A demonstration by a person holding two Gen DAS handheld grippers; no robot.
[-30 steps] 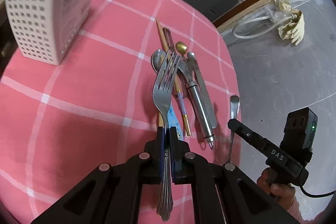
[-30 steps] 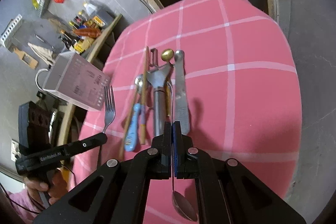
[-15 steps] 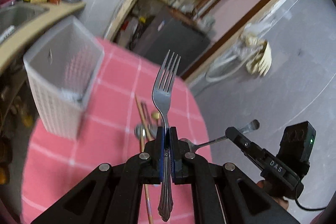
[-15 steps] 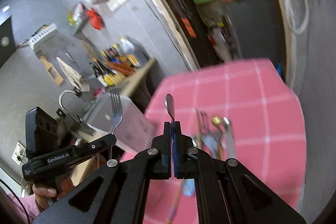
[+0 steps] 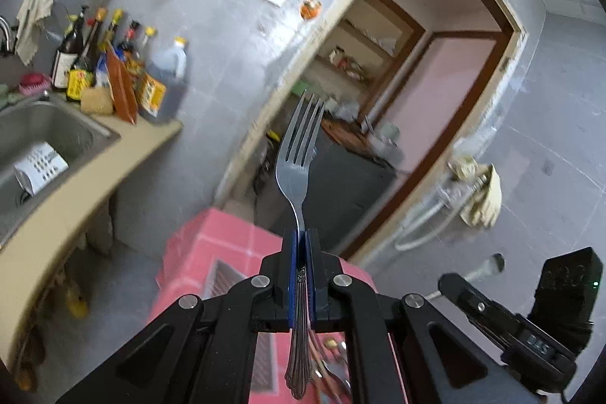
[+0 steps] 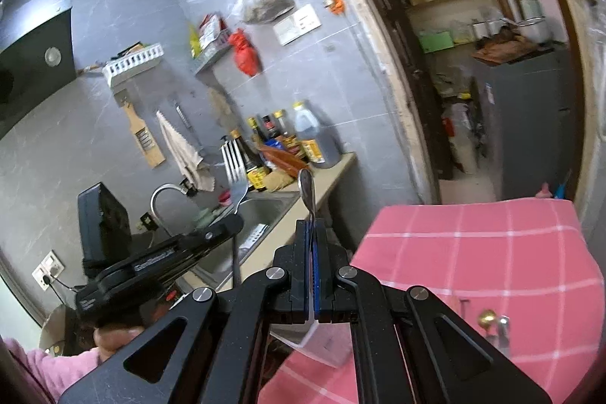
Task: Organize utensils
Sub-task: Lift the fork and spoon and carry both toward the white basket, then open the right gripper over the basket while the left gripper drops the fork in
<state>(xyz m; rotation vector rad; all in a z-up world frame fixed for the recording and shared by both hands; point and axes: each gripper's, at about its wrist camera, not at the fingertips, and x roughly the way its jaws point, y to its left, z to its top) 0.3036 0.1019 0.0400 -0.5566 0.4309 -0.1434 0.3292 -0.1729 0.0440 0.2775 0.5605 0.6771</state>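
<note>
Step in hand: transfer of two utensils, one per gripper, both held up above the table; judged mid-carry, not yet deposited.

L gripper: fingers pressed together, pinching the fork at the neck; tines point up and fwd, decorated handle end hangs back below the jaws. R gripper: fingers pressed together, pinching the spoon by its stem; bowl sticks up past the tips, seen nearly edge-on. Same spoon is blurred in the L wrist view.

Fork: plain steel, four tines, scalloped handle end; clean, glossy. Spoon: small, slim, steel.

Remaining utensils lie on the pink check cloth, partly visible under the L gripper; a gold-tipped pc and a steel pc show at the R view edge. A white perforated holder sits on the table below the grippers, mostly hidden by them; opening only partly seen.

Next move, est.: bring each gripper over the holder, tip utensil handle-down, align w/ opening, lower, then release; do one at a time to avoid the two grippers clashing. Risk: thin stems may pivot in the pads during the tilt.
</note>
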